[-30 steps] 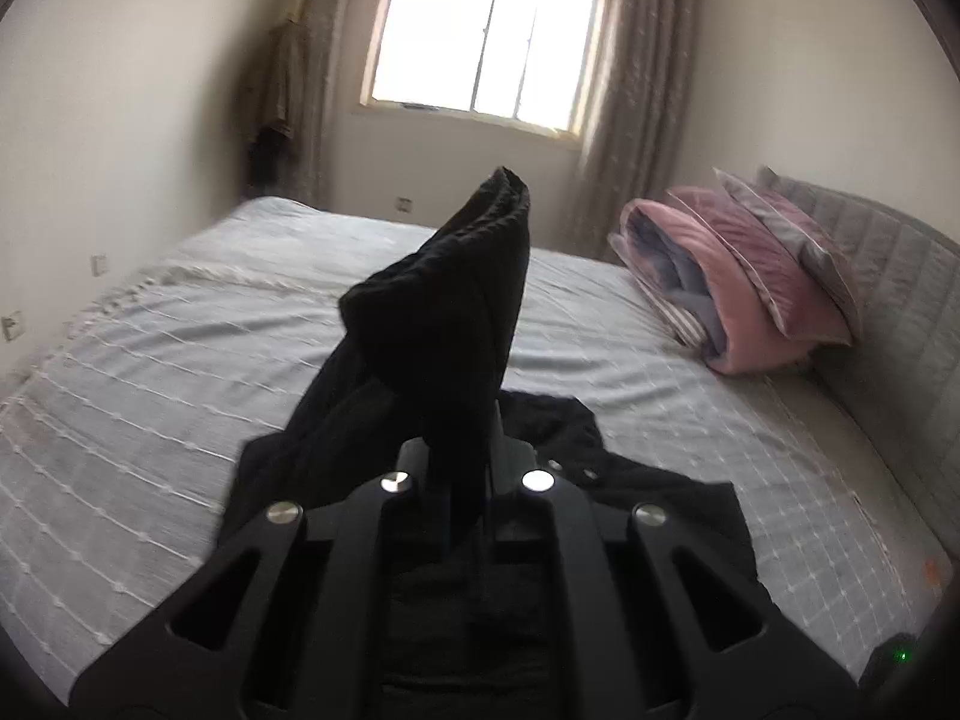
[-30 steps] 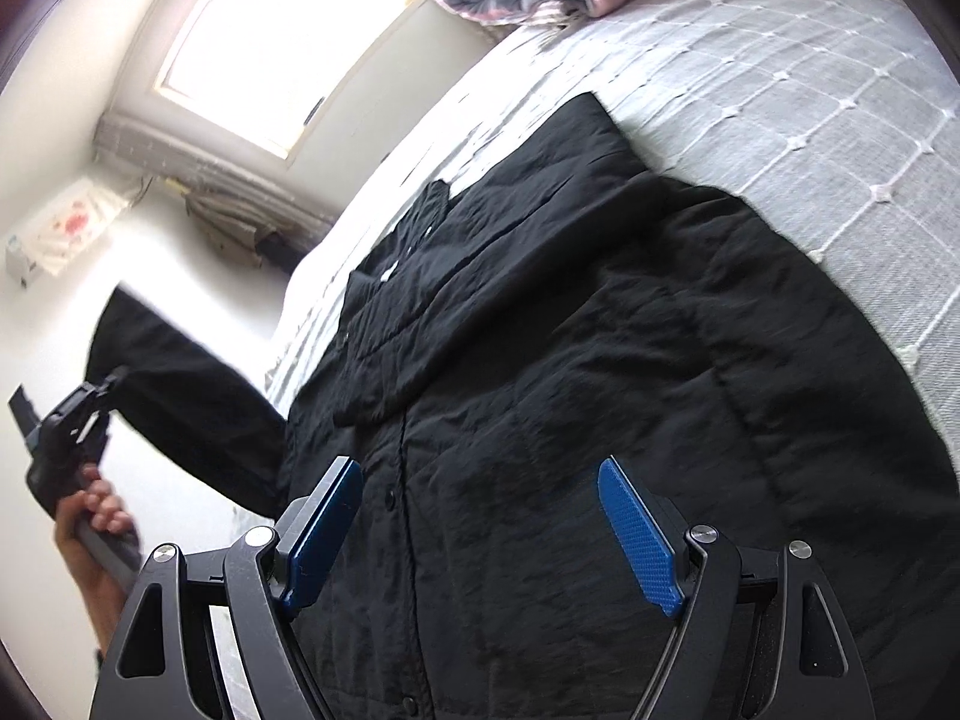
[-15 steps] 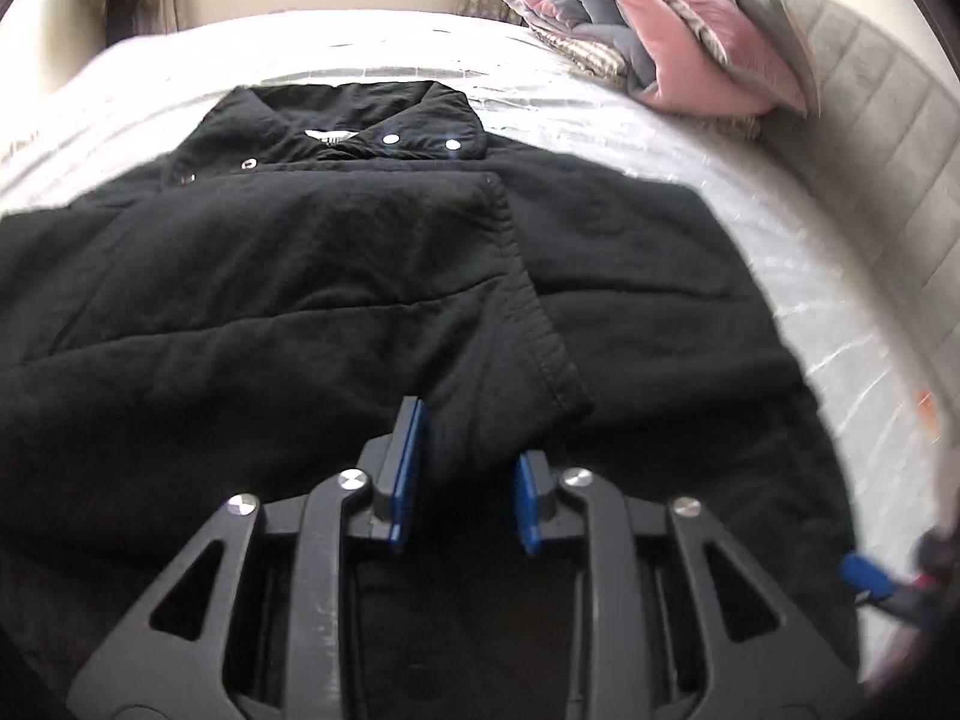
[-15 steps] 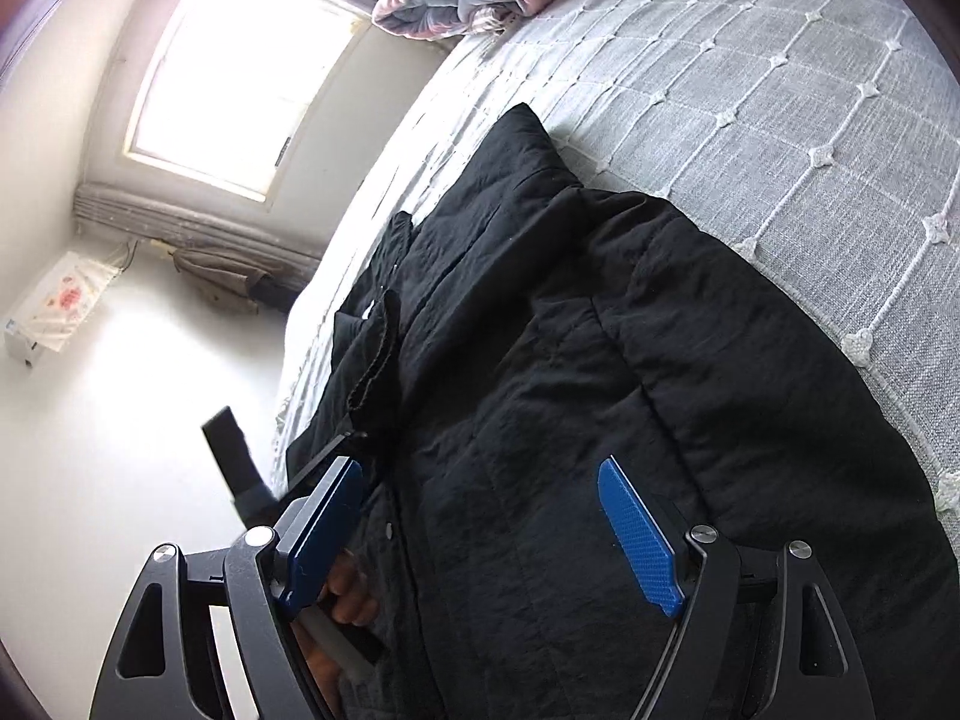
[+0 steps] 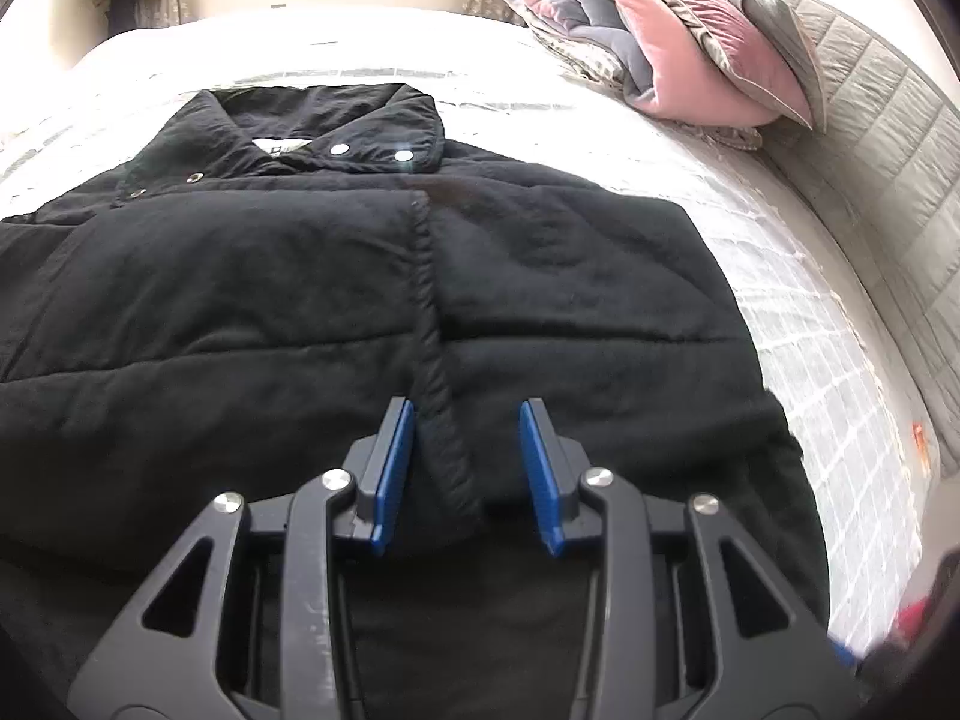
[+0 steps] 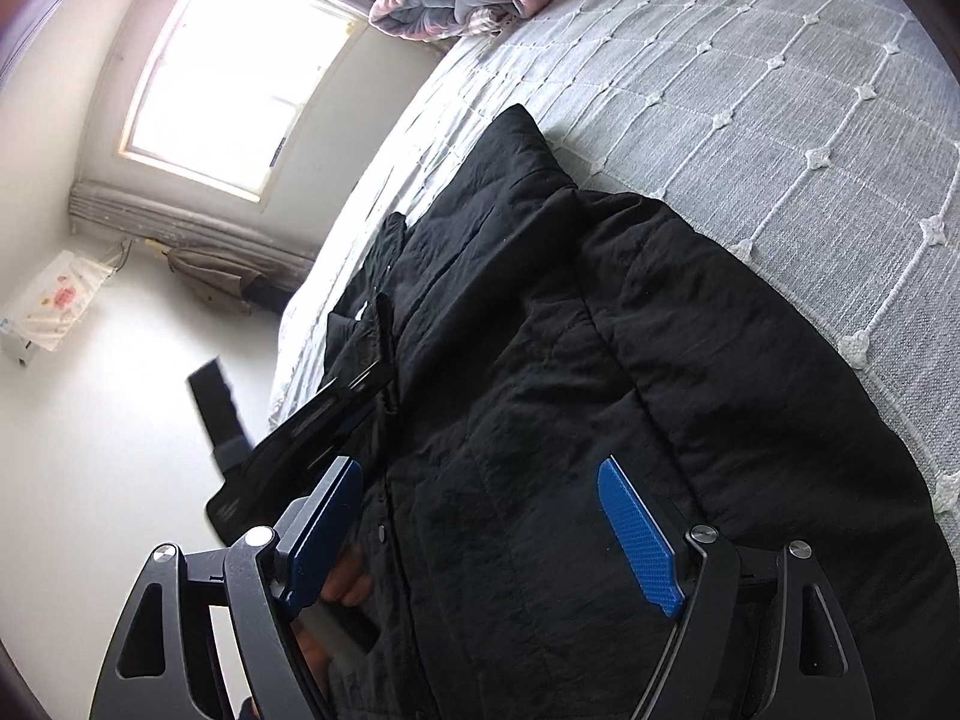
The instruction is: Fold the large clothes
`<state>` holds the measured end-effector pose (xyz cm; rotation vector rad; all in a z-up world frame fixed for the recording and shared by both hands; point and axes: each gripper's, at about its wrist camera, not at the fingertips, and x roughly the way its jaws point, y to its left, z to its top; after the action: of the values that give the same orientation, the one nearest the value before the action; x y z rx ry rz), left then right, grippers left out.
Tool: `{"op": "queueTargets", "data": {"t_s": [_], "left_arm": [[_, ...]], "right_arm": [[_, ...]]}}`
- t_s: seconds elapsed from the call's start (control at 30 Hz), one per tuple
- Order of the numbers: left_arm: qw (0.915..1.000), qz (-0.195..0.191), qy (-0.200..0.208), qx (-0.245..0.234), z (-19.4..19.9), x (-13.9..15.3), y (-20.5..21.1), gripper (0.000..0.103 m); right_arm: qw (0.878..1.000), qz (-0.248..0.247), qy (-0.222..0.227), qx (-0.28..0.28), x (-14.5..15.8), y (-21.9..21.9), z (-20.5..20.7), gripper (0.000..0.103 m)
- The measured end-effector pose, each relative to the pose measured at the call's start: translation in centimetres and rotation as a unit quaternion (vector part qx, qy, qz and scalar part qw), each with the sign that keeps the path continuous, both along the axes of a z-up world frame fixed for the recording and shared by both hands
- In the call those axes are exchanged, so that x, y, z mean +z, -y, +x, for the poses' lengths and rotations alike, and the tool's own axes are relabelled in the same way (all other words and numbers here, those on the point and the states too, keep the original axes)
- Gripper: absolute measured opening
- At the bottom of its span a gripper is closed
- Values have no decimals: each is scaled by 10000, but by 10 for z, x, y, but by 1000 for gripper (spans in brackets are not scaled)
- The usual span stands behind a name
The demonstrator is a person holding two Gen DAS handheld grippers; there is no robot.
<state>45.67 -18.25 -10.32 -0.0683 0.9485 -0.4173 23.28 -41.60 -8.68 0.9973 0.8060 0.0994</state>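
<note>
A black padded jacket (image 5: 252,312) lies flat on the bed, collar toward the far side, with one sleeve folded across its front. The sleeve cuff (image 5: 444,432) lies between the blue pads of my left gripper (image 5: 467,420), which is open and just above it. In the right wrist view the jacket (image 6: 600,372) fills the middle. My right gripper (image 6: 480,480) is wide open and empty over the jacket's front. The left gripper (image 6: 312,420) shows there at the left, held by a hand.
The bed has a grey quilted cover (image 6: 780,90). Folded pink and grey bedding (image 5: 672,48) lies at the head end beside a grey padded headboard (image 5: 888,120). A window (image 6: 240,84) and curtains are on the far wall.
The left gripper carried the raised sleeve down across the jacket's front, then opened and let it go. The right gripper stayed open over the jacket.
</note>
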Motion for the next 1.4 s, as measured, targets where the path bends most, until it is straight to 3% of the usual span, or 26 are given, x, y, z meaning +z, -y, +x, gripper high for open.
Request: {"op": "queueTargets", "data": {"t_s": [0.17, 0.23, 0.3, 0.47, 0.5, 0.57, 0.6, 0.63, 0.67, 0.73, 0.83, 0.87, 0.93, 0.97, 1.03, 1.1, 1.13, 1.23, 1.3, 1.4], "left_arm": [[9998, -107, -106, 92, 6, 0, 4, 39], [9987, -373, -184, 302, 13, 7, -9, 43], [9976, -300, -104, 612, 17, 13, -16, 51], [9960, 682, -155, 551, 27, 3, 8, 57], [9946, 872, -183, 540, 28, -2, 16, 62], [9883, 1428, -102, 531, 26, -9, 33, 63], [9853, 1609, -50, 566, 25, -11, 38, 57], [9840, 1670, 5, 617, 24, -10, 40, 42], [9835, 1672, 42, 696, 25, -7, 41, 12], [9867, 1420, -49, 792, 30, -1, 34, 10], [9914, 662, -113, 1120, 33, 22, 10, 9], [9918, 479, 31, 1186, 30, 33, 6, 8], [9907, 476, 408, 1205, 25, 45, 8, 8], [9905, 626, 513, 1116, 26, 42, 14, 8], [9911, 869, 208, 983, 36, 22, 23, 9], [9919, 709, -399, 975, 48, -9, 19, 13], [9929, 444, -373, 1039, 47, -14, 13, 15], [9949, -302, -447, 849, 44, -11, -2, 37], [9919, -723, -687, 792, 42, -2, -16, 59], [9868, -1018, -628, 1092, 25, 18, -47, 66]], "right_arm": [[10000, 2, -12, 33, 0, -1, 0, 82], [10000, 44, -5, 37, 0, 0, 0, 82], [10000, 53, 25, 40, 2, -1, -1, 82], [10000, 37, 54, 34, 5, 0, -2, 82], [10000, 38, 45, 28, 5, 0, -2, 82], [10000, 47, 2, 2, 3, 1, -3, 82], [10000, 54, 2, 1, 3, 1, -3, 82], [10000, 54, 6, 1, 3, 2, -3, 82], [10000, 51, 12, 5, 3, 2, -3, 82], [10000, 52, 60, 37, 5, 1, -3, 82], [9998, 51, 149, 75, 8, 1, -3, 82], [9998, 44, 171, 76, 9, 1, -4, 82], [9998, -5, 190, 50, 11, 0, -4, 82], [9998, -30, 182, 43, 11, 0, -3, 82], [9998, -53, 164, 50, 11, 0, -3, 82], [9999, -80, 121, 39, 9, 0, -2, 82], [9999, -89, 94, 25, 8, 0, -2, 82], [10000, -70, 37, 18, 5, 2, -2, 82], [9999, -75, 56, 66, 6, 0, -1, 82], [9998, -125, 78, 105, 8, -2, -1, 82]]}}
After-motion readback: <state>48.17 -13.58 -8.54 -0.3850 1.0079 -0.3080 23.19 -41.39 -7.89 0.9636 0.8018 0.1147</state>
